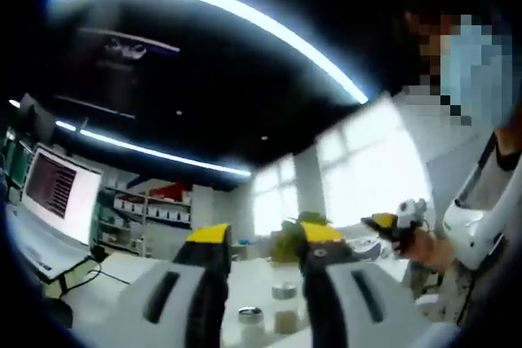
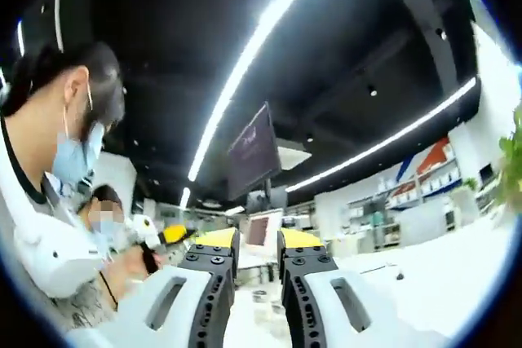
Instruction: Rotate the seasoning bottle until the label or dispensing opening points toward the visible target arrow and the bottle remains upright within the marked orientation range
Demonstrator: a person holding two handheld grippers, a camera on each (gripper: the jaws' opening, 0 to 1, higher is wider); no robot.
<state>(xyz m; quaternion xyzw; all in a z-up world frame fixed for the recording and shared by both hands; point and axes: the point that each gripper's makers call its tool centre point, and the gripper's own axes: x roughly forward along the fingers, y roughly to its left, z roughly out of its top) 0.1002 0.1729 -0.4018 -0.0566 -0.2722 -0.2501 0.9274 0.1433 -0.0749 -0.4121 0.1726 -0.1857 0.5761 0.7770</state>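
Left gripper [image 1: 263, 238] parted, holding nothing, two seasoning bottles [image 1: 285, 307] standing on white table [image 1: 122, 270] just beyond its tips. Right gripper [image 2: 256, 244] likewise unclenched, empty, bottles low between its jaws.

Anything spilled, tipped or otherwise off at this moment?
Nothing stands out. Two small jars stand upright on the white table, no spill visible. Both the left hand-held gripper and right hand-held gripper are open, holding nothing.

white table [image 1: 130, 270] carrying two bottles [image 1: 250, 321], laptop [image 1: 50, 201].
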